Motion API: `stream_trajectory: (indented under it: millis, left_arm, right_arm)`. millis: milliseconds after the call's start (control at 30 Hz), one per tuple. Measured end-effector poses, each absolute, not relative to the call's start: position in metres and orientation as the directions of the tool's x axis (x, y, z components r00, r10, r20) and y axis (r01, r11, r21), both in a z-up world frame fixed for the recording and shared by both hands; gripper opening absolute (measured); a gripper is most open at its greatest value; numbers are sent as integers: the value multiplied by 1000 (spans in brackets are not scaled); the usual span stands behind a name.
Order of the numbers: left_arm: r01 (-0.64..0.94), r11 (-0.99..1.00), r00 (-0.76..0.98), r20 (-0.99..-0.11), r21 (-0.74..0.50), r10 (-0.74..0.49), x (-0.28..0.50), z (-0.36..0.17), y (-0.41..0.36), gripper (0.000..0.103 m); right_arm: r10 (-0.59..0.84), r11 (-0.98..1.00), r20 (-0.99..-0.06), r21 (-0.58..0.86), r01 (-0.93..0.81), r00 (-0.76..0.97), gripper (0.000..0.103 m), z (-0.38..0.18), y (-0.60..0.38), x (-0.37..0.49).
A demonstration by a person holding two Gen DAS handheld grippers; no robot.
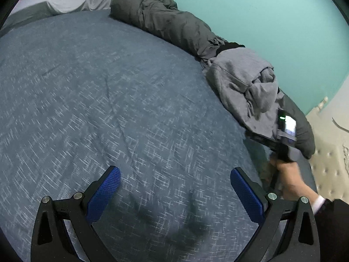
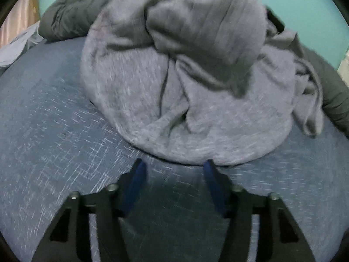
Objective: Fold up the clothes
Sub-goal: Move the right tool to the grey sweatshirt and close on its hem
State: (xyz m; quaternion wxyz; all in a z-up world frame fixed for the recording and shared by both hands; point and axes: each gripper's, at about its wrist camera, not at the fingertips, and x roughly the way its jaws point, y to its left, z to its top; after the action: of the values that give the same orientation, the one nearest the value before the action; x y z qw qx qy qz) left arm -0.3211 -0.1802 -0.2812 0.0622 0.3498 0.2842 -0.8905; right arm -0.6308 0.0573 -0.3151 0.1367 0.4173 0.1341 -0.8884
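Observation:
A crumpled light grey garment (image 2: 192,91) lies in a heap on the blue bedspread (image 2: 54,113); the left wrist view shows it at the bed's right side (image 1: 242,87). My right gripper (image 2: 174,168) is open, its blue fingertips just short of the garment's near hem, nothing between them. In the left wrist view the right gripper's body (image 1: 281,139) shows beside the heap, held by a hand (image 1: 290,179). My left gripper (image 1: 174,174) is open wide over bare bedspread (image 1: 109,100), well left of the garment.
A rolled dark grey duvet (image 1: 165,21) runs along the teal wall (image 1: 261,17) behind the garment. A pale pillow (image 1: 61,0) lies at the far left. A tufted cream headboard or panel (image 1: 329,152) stands at the right edge.

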Motion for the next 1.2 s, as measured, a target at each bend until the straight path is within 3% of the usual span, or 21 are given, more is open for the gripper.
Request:
stream_trajectory:
  millis: [133,500,700,767,800,833,900,1200]
  left_arm:
    - [288,-858,-751,-656,-424,72,-323,-279,-173,103]
    - [294,-826,-760,-642,-480,103,-293,-260,-169,103]
    - [288,-837,-764,-639,-466,93,-266,-249,-159,103]
    - [290,-849,-751,-655,-442,85,-265,-254,-160,103]
    - [296,-853,-743,-665,-431,78,-267,-256,-161,103]
    - [304,-851,-739,-670,-429,73,-269,-258,-164,103]
    - [328,-839,-734,-676,-435,64,-272,-263,-170,103]
    - [378,-824,-711,-703,-422,34,-282,-292,-195,103]
  right_arm:
    - [-118,-917,-768,-159,366,-629,4,-308,57,-633]
    - [-282,-889,-673,-85,450,-684,0,-218,96,-571]
    - [-278,-879,-724,-74,471,-632,0,-204,98,-552]
    - [-277,-885,-740,-53,463,-613,6,-212,98,-550]
    - [-262,-889,-748,-59,455,-610,19,-219,96,-551]
    - [-249,-892,-754,-65,447,-607,44,-227,93,-553]
    - [-234,-899,-762,-67,432,-604,63,-243,88,-563]
    - [-130,-887,-734,-215,409,-667,69,-308,41,-612]
